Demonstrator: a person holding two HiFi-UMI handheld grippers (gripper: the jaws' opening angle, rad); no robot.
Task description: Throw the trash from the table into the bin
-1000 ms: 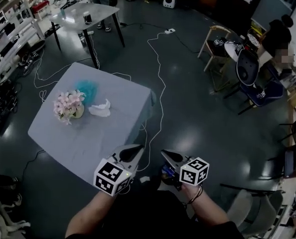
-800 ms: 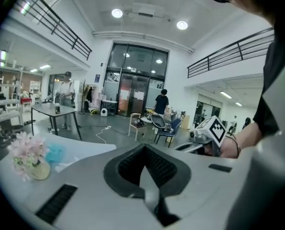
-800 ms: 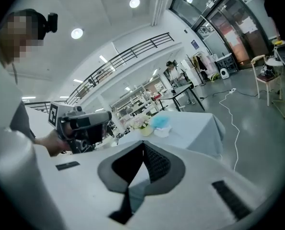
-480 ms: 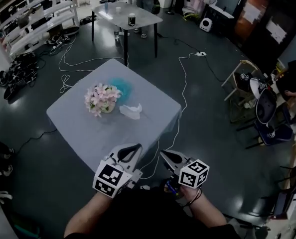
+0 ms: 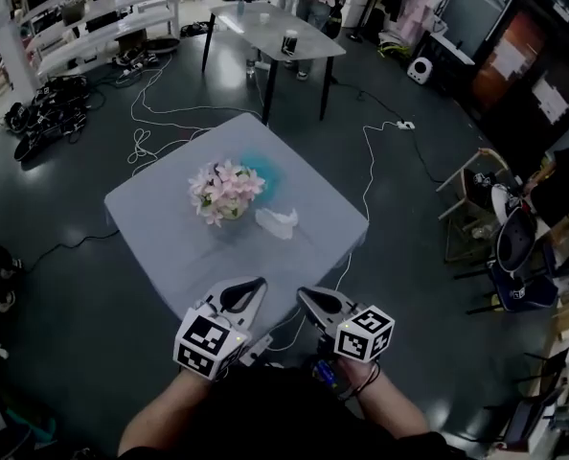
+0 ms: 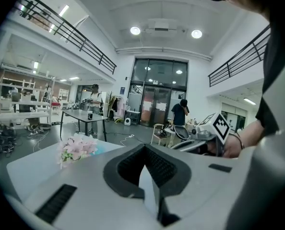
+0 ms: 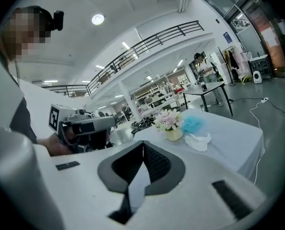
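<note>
At the near edge of a grey table (image 5: 160, 252), a person stands with a gripper in each hand, held side by side and pointing across the tabletop. The left gripper (image 5: 256, 286) has its jaws pressed together with nothing between them. The right gripper (image 5: 306, 297), just beside it, is also closed and empty.

Ahead of both, towards the middle of the table, lies a crumpled white tissue (image 5: 277, 222). It sits almost on the line between the two grippers, so neither hand looks clearly nearer. Its long axis runs roughly crosswise to their reach. From the right gripper's own camera it shows to the right of the jaws.

Just left of the tissue stands a small vase of pink flowers (image 5: 223, 190). Behind the vase, farther off, is a teal crumpled wad (image 5: 262, 166), probably more trash.

Either gripper would have to open before reaching forward. No bin appears in any view.
</note>
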